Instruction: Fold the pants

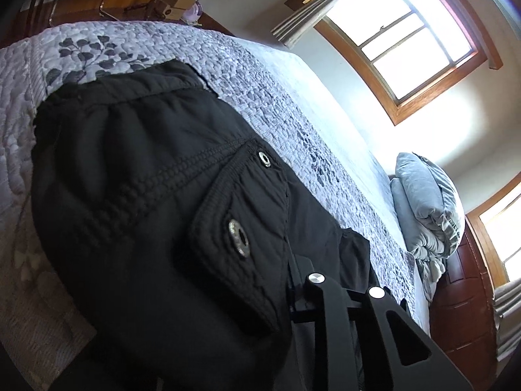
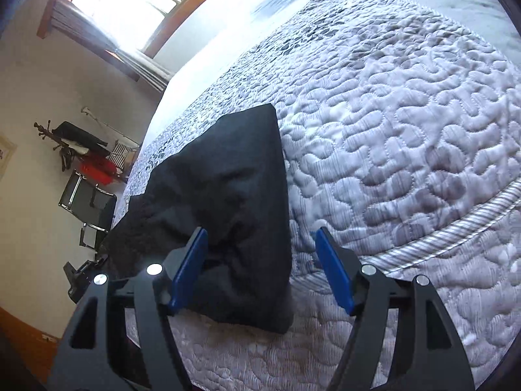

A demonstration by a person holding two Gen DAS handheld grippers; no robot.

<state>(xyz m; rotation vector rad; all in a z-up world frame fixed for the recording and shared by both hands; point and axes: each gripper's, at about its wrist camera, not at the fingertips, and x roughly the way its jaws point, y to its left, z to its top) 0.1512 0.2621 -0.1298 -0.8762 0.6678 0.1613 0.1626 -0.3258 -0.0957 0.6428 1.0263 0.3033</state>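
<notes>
Left gripper [image 1: 329,280] pinched shut on black pants [image 1: 146,195] waistband on quilt [image 1: 228,55]; right gripper [image 2: 260,257] open wide, empty.

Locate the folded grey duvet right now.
Left wrist view, right side: the folded grey duvet lies at the bed's far end, against the wooden headboard, below the window.

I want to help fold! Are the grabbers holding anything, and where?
The left gripper pinches the pants at an edge beside the snap pocket. The right gripper is open, empty.
</notes>
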